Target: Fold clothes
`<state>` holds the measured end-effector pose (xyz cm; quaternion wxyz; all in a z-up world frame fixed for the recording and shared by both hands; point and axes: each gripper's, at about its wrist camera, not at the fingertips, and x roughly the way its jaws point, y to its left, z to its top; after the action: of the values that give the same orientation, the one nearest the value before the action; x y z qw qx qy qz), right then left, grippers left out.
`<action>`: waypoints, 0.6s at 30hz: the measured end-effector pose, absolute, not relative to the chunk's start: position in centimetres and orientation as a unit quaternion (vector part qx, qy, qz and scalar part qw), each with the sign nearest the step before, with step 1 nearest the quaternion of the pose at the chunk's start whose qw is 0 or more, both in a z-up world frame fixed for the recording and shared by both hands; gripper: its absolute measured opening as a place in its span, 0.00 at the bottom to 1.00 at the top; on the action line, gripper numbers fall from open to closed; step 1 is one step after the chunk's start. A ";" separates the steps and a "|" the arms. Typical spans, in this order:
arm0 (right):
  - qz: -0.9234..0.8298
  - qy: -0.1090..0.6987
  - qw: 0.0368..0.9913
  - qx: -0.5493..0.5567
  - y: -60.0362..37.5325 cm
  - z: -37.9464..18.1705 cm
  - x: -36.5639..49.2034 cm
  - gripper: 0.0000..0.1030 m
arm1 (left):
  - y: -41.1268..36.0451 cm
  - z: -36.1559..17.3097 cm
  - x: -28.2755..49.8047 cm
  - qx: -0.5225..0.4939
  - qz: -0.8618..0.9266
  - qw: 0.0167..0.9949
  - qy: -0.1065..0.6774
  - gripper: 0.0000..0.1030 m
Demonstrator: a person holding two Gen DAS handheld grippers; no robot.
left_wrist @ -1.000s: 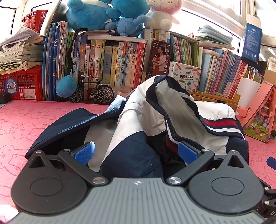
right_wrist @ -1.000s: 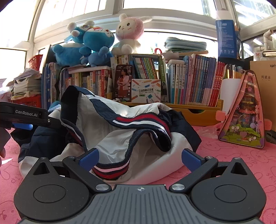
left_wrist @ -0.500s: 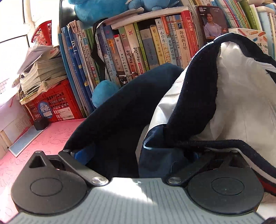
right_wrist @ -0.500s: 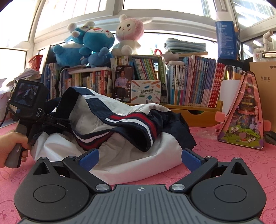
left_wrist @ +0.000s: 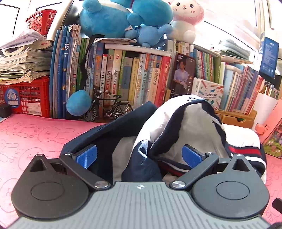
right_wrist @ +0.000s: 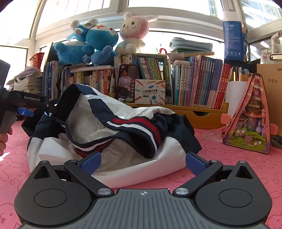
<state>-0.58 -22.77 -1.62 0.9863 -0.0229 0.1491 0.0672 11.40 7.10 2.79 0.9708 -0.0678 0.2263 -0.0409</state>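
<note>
Right wrist: left gripper [right_wrist: 26, 112] apparently reads "GenRobot.AI".

Strong daylight enters through the windows [right_wrist: 169, 15] behind the bookshelf [right_wrist: 197, 82], which are blown out to white in both my views. The pink mat [left_wrist: 35, 133] is evenly lit, colours saturated. Soft shadow lies under the jacket [right_wrist: 123, 123]. Fisheye bending curves the edges; corners vignette black. Focus is sharp centrally and slightly soft at the rims.
</note>
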 end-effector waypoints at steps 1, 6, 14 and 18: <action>0.066 0.147 0.987 -0.022 -22.8 -1.6 -0.6 1.00 | 6.8 2.9 11.8 -0.064 -0.039 0.970 0.231 1.00; 0.075 0.114 0.990 0.026 -24.5 -1.3 -1.1 1.00 | 5.6 1.0 15.0 -0.007 0.045 0.959 0.280 1.00; 0.018 0.164 0.986 -0.026 -22.9 -0.6 6.4 1.00 | 7.2 -2.5 15.7 -0.050 0.058 0.949 0.305 1.00; -0.042 0.199 0.971 -0.127 -20.4 -2.1 10.4 0.99 | 6.8 -2.3 15.7 -0.036 0.066 0.950 0.302 1.00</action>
<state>10.45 -20.40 -2.10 0.9708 -0.1268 0.1992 -0.0424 15.74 6.81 -2.29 0.9504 -0.0363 0.3017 0.0663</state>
